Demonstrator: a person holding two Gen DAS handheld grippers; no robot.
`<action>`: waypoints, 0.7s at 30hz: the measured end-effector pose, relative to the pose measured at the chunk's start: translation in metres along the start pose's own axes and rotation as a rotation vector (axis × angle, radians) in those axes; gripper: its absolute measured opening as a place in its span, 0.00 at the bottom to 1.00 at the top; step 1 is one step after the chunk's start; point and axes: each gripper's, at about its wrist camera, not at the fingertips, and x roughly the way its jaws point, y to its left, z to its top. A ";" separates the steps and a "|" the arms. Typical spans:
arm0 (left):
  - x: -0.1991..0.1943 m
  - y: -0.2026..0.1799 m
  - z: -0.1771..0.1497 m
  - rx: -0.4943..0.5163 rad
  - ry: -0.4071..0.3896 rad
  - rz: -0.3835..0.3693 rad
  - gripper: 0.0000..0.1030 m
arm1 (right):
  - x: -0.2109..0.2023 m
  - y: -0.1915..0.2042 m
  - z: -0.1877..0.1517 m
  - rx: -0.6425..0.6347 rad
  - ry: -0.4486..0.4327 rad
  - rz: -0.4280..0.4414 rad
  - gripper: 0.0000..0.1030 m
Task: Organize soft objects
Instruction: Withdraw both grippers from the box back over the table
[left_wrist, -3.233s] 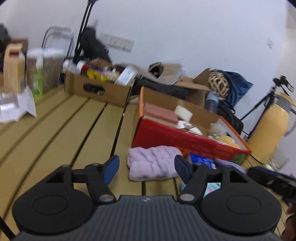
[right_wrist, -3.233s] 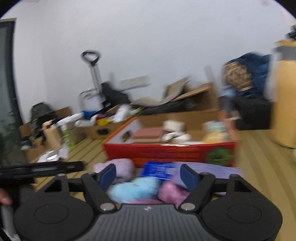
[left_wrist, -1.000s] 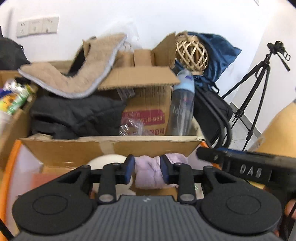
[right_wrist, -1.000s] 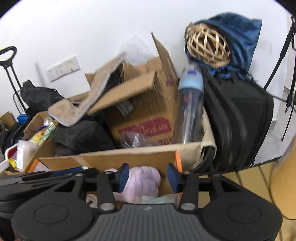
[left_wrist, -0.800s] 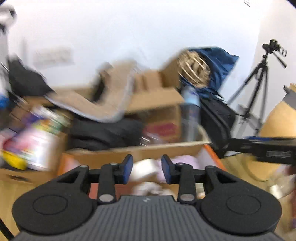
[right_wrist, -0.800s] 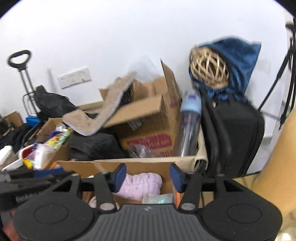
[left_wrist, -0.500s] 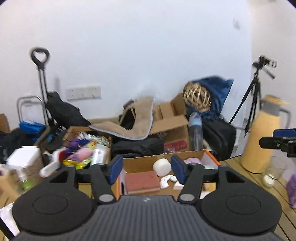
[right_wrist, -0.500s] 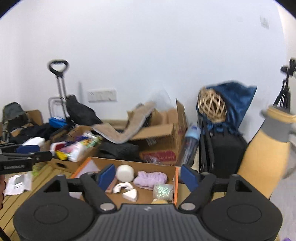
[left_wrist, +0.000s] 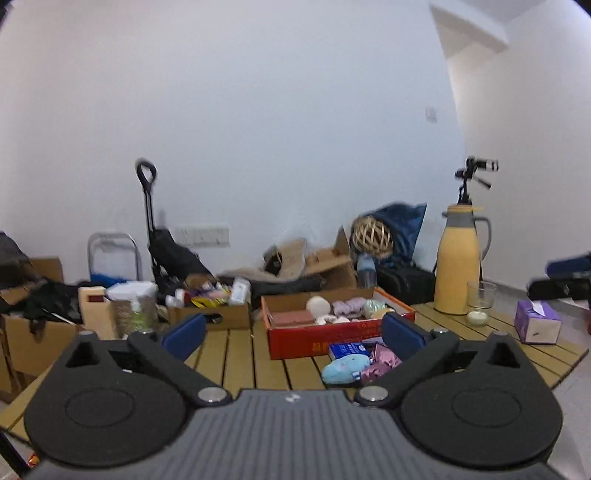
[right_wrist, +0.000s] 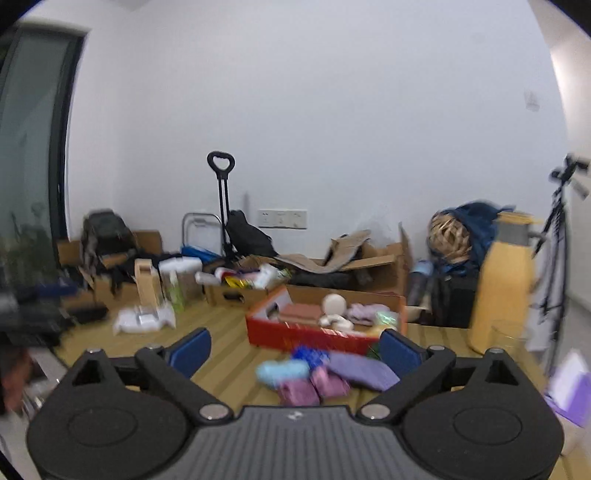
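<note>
1. Left tool (left_wrist: 291, 334): jaws opening, spread wide, nothing between the pads. It points near level at the bench (left_wrist: 236, 354) from well back, so it is staged for a pick, not in one.
2. Right tool (right_wrist: 295, 347): same story, jaws opening, wide, empty. The wide spread suits bulky squashy items, which need room before the pinch.
3. Loose pile on the bench, just in front of the red box (left_wrist: 306, 341): blue plush (left_wrist: 341, 369), pink bundle (left_wrist: 380, 363), blue packet (left_wrist: 349, 349). The right view adds a purple cloth (right_wrist: 364, 365) on the pile's right side. Blurred there, so item edges are unclear.
4. These sit against the box's near wall, apart from both tools. My read: they are the unsorted remainder.
5. Inside the box: lilac towel (left_wrist: 351, 305), white ball (left_wrist: 318, 304), pink block (left_wrist: 293, 316), other small bits. Packed side by side, so the box looks like the target bin.
6. Beyond: flask (left_wrist: 460, 264), glass (left_wrist: 479, 295) and tissue box (left_wrist: 537, 321) to the right; cardboard clutter to the left. None looks task-relevant.
7. Likely next pick is the plush: nearest, on top, unobstructed. Risk is dragging the pink bundle along, since they touch.
</note>
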 end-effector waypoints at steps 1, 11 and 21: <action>-0.009 0.002 -0.007 -0.021 -0.006 0.019 1.00 | -0.011 0.003 -0.014 0.031 0.004 -0.015 1.00; -0.029 0.002 -0.035 -0.083 0.086 0.023 1.00 | -0.042 0.021 -0.080 0.041 0.146 -0.056 1.00; 0.026 -0.028 -0.042 -0.061 0.158 -0.060 1.00 | 0.010 0.003 -0.088 0.042 0.121 -0.098 0.99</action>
